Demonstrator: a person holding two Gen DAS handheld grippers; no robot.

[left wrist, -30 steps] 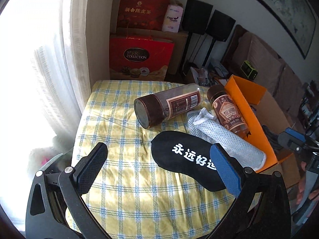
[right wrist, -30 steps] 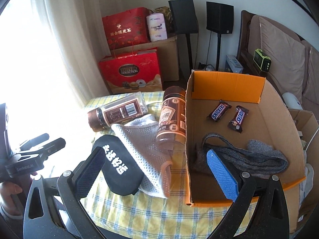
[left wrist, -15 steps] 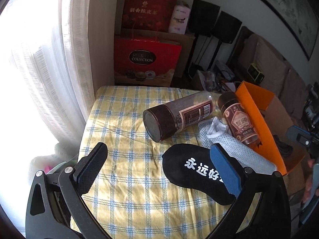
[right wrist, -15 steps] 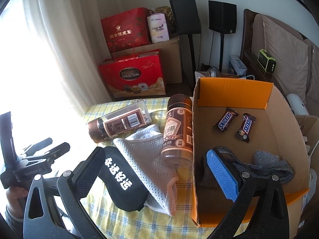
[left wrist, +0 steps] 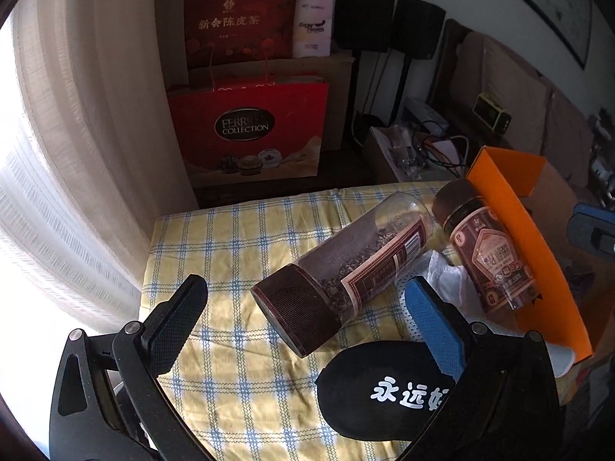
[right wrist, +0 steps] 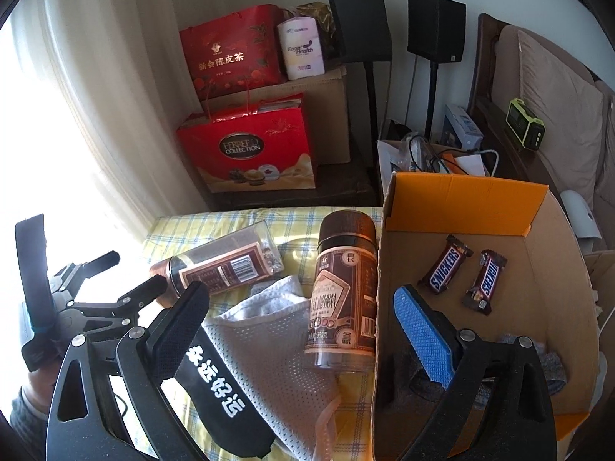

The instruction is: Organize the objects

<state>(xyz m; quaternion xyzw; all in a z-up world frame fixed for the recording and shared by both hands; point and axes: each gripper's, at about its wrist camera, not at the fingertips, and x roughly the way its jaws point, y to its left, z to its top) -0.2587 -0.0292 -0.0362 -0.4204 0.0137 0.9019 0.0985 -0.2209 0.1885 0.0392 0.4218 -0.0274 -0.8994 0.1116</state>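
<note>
Yellow checked cloth [left wrist: 238,253] fills our view under the left gripper [left wrist: 307,319], whose fingers stand spread wide with nothing between them. Right between its tips and slightly ahead, we see the clear jar [left wrist: 346,269] lying on its side, dark ribbed lid towards us. Beyond our blue pad lies the brown-labelled bottle [left wrist: 484,253], also on its side, resting against the orange wall of the cardboard box [left wrist: 530,246]. Just under that same pad we catch the black eye mask [left wrist: 376,384] with white characters, and white mesh fabric [left wrist: 442,276] tucked beneath the bottle.

Over to the right gripper [right wrist: 303,319]: it hangs spread open too, empty. Between its fingers we have the mesh fabric [right wrist: 269,345] and the bottle [right wrist: 342,299]; the eye mask [right wrist: 219,395] sits by our black pad. Our blue pad hangs over the box [right wrist: 461,196], where two Snickers bars [right wrist: 446,269] lie ahead of it and a grey knit cloth [right wrist: 553,365] bunches beside it. Off to our left we spot the other gripper [right wrist: 107,276], jar [right wrist: 226,265] just past it.
</note>
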